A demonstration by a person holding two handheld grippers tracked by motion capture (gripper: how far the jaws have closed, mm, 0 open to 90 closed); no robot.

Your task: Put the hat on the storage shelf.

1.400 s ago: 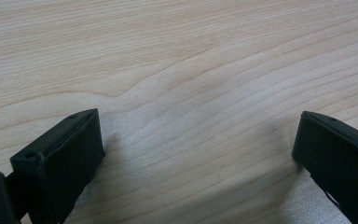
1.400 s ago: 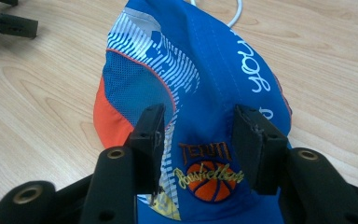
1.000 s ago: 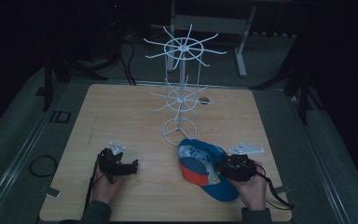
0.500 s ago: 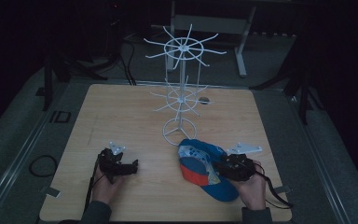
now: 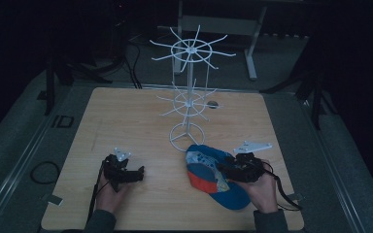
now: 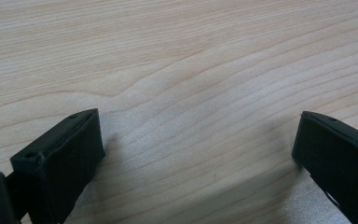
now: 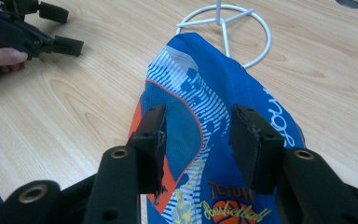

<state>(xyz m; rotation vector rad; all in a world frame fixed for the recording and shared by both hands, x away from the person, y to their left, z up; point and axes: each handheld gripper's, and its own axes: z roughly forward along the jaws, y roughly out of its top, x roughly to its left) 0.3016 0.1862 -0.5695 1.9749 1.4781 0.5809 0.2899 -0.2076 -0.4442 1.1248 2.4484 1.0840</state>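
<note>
wooden table [image 5: 126, 121], cap [image 7: 200, 116] print beneath right tongs [image 7: 198, 126]

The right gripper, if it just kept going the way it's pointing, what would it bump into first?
Most likely the blue cap: the right gripper aims along it, open fingers astride its crown. Beyond lies the white rack's ring base, though depth is hard to judge.

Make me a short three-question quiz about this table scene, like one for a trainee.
1. True or false: the right gripper has clamped the blue cap.
2. What stands just beyond the cap? A) white wire rack B) a mug C) a box
3. What lies between the jaws of the left gripper?

Key:
1. False. Its jaws stand apart above the cap, not pressing it.
2. A.
3. Only the bare wooden table.
</note>
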